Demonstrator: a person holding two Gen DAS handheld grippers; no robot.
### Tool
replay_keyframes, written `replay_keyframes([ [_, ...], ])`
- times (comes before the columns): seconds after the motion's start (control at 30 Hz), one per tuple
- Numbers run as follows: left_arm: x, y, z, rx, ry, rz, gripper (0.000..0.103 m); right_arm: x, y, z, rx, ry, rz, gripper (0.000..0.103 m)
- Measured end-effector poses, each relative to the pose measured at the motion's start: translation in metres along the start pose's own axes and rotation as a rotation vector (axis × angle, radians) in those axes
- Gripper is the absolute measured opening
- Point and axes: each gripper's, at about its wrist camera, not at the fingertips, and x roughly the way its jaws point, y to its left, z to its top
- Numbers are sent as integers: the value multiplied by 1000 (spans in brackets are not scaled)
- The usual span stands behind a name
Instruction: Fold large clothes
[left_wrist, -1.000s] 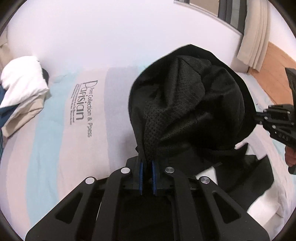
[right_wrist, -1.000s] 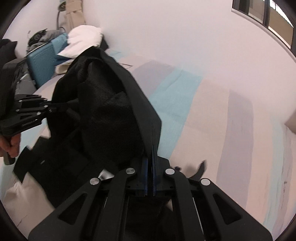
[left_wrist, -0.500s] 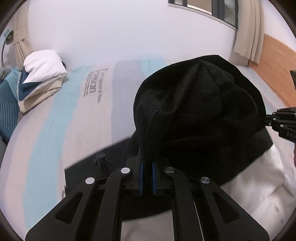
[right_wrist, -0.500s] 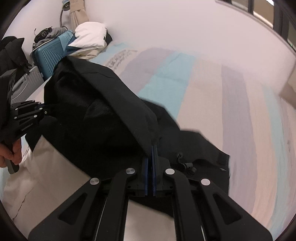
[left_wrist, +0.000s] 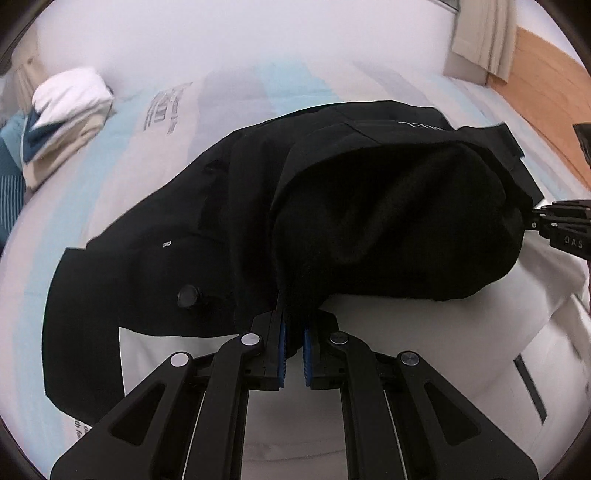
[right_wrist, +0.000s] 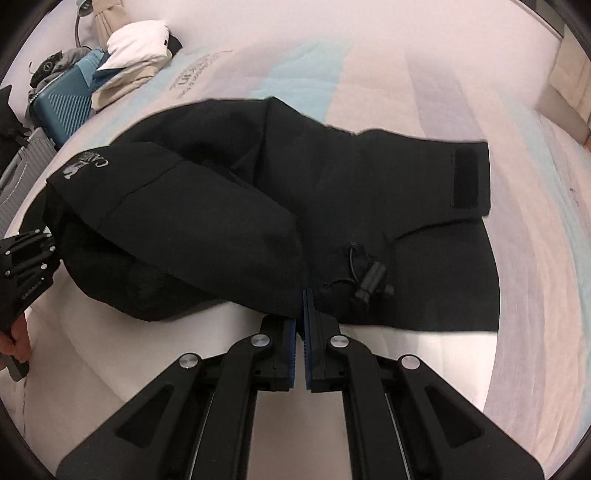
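Note:
A large black jacket (left_wrist: 369, 206) with a white part (left_wrist: 424, 350) lies across the striped bed (left_wrist: 110, 155). Its black hood bulges between my two grippers. My left gripper (left_wrist: 294, 332) is shut on the hood's edge, low over the white part. In the right wrist view my right gripper (right_wrist: 303, 314) is shut on the other end of that edge, beside a cord toggle (right_wrist: 371, 280). The jacket (right_wrist: 332, 192) spreads flat beyond it, with a hook-and-loop strip (right_wrist: 464, 177) at its far end. Each gripper shows in the other's view: the right gripper (left_wrist: 554, 225) and the left gripper (right_wrist: 29, 254).
A pile of folded white and beige clothes (left_wrist: 62, 110) sits at the bed's far left corner. A teal suitcase (right_wrist: 59, 99) stands beside the bed. A wall runs behind the bed, with a curtain (left_wrist: 484, 40) and wooden floor (left_wrist: 546, 85) to the right.
Both grippers have come down and forward with the hood still pinched. The black fabric, which hung in the air, now lies spread over the bed.

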Motion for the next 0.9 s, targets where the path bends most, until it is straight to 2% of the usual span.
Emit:
replay_keyframes([
  [0.13,-4,-8,-5,35,-14,4,5,-2,3,-10,6,10,0,3],
  [0.27,-16,-5,-9,33,-19,-12,5,-14,14,-13,-42,15,-13,6],
  [0.3,-18,-3,-8,31,-20,-19,6,-17,17,-12,-50,15,-12,10],
  [0.33,-19,-1,-6,35,-13,-34,11,-23,21,-12,-67,13,-18,17],
  [0.37,-23,-1,-5,43,-13,-24,14,-26,24,-11,-78,9,-18,20],
  [0.4,-29,1,-6,43,-26,-24,34,-30,28,-10,-92,3,-17,28],
  [0.43,-34,3,-6,40,-34,-39,66,-34,30,-11,-103,0,-18,39],
  [0.5,-50,6,-6,23,-76,-28,93,-43,35,-12,-137,-17,-33,41],
  [0.53,-55,7,-8,19,-81,-37,97,-45,36,-11,-142,-16,-27,41],
  [0.67,-71,-5,-18,93,-45,-46,97,-56,37,-18,-136,12,23,41],
  [0.77,-98,-7,-24,141,-41,-74,97,-73,39,-22,-157,24,56,41],
  [0.9,-133,-3,-16,144,-63,-124,97,-96,43,-14,-158,26,97,41],
])
